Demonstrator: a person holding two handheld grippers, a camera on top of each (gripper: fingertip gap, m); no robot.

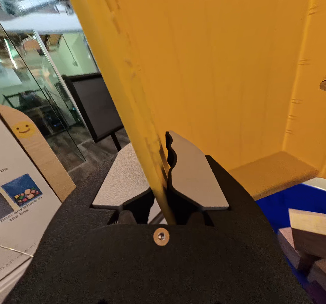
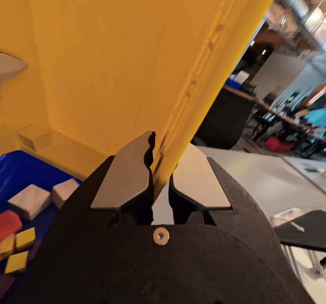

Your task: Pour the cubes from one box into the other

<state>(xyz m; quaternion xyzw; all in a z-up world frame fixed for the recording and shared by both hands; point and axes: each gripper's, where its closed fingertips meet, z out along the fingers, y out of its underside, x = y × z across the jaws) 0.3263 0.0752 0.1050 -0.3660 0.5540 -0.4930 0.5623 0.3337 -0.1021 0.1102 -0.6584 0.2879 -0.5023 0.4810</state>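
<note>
A yellow box [image 1: 211,66] is held up and tilted, its inside facing both cameras and bare as far as I see. My left gripper [image 1: 159,152] is shut on the box's left wall. My right gripper [image 2: 165,145] is shut on its right wall [image 2: 123,57]. Below the yellow box lies a blue box [image 1: 275,207], also in the right wrist view [image 2: 19,172]. It holds cubes: plain wooden ones [image 1: 310,237] [image 2: 30,201], a red one [image 2: 9,222] and yellow ones [image 2: 24,237]. The other gripper's tip [image 2: 8,66] shows at the far wall.
A printed sheet with a picture [image 1: 19,198] and a cardboard strip with a smiley [image 1: 35,147] stand at the left. Glass panels [image 1: 44,83] lie beyond. At the right a white table [image 2: 255,180], a black mat [image 2: 303,228], a dark chair [image 2: 224,119] and desks [image 2: 291,119].
</note>
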